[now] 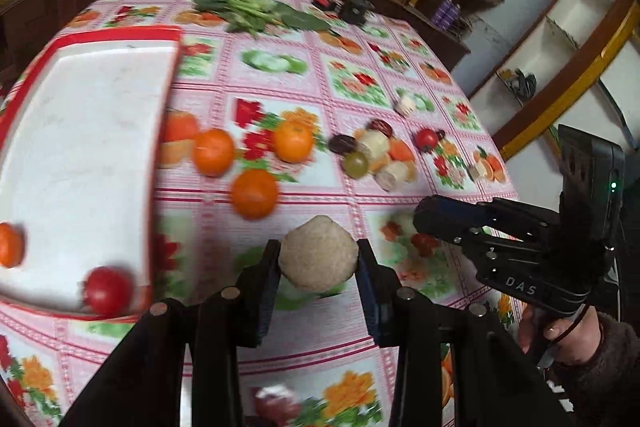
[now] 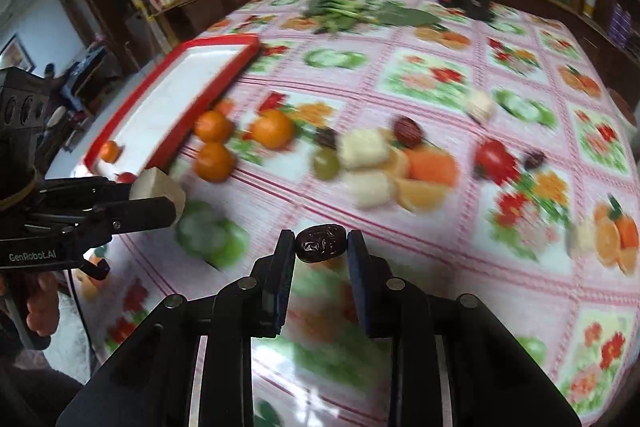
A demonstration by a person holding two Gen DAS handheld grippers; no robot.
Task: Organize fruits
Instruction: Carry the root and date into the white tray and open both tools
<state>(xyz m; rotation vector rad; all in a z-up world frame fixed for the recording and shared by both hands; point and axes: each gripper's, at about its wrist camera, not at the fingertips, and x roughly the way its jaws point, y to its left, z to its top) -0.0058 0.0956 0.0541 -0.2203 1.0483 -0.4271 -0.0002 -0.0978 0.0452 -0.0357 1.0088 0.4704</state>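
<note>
My left gripper is shut on a pale beige round fruit piece, held above the table right of the red-rimmed white tray. The tray holds an orange and a tomato. My right gripper is shut on a dark wrinkled date above the table. Three oranges lie beside the tray. A mixed pile with a green grape, dates, pale chunks and a tomato lies further right. In the right wrist view the left gripper shows at the left.
Leafy greens and a small dark object lie at the table's far side. The floral tablecloth carries printed fruit. A wooden rail and shelves stand behind the table. The table edge runs along the right.
</note>
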